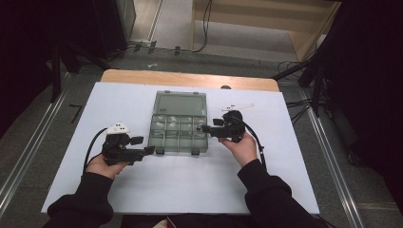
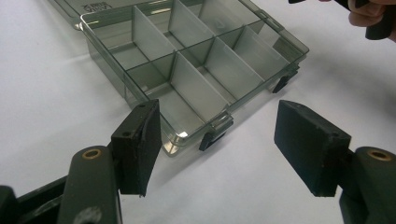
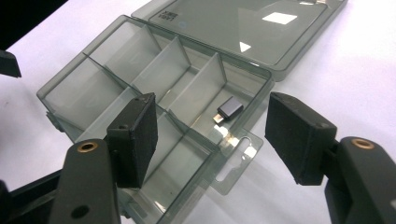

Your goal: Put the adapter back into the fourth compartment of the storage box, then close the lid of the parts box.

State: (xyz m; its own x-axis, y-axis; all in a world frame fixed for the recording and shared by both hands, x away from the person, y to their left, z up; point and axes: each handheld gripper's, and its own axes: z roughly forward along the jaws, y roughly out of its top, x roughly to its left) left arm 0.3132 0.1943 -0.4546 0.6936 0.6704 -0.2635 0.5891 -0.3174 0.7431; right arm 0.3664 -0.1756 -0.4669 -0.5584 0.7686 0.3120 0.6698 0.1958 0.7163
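The smoky transparent organiser box (image 1: 178, 132) is lying open in the middle of the high view, on the white table (image 1: 142, 190), with its lid (image 1: 181, 105) folded flat towards the upper part of the frame so that every compartment is being left reachable from above. A small dark adapter (image 3: 229, 111) is resting in one compartment against the box's wall, just right of centre in the right gripper view; being kept apart from the other, seemingly bare cells, it is judged to have been sorted there on purpose.

The right gripper (image 1: 205, 128) is being held at the box's right edge, right of centre in the high view, its jaws spread with nothing between them; in the right gripper view the adapter's compartment is being framed between the two pads (image 3: 140, 135), apart from them, which suggests a release into that cell. The left gripper (image 1: 148, 151) is being held just beside the box's lower left corner, in the lower left of the high view, its jaws likewise standing wide and pinching nothing; in the left gripper view the near corner and front latches (image 2: 215, 133) are lying between the jaws, untouched, probably so the box can be steadied or shut
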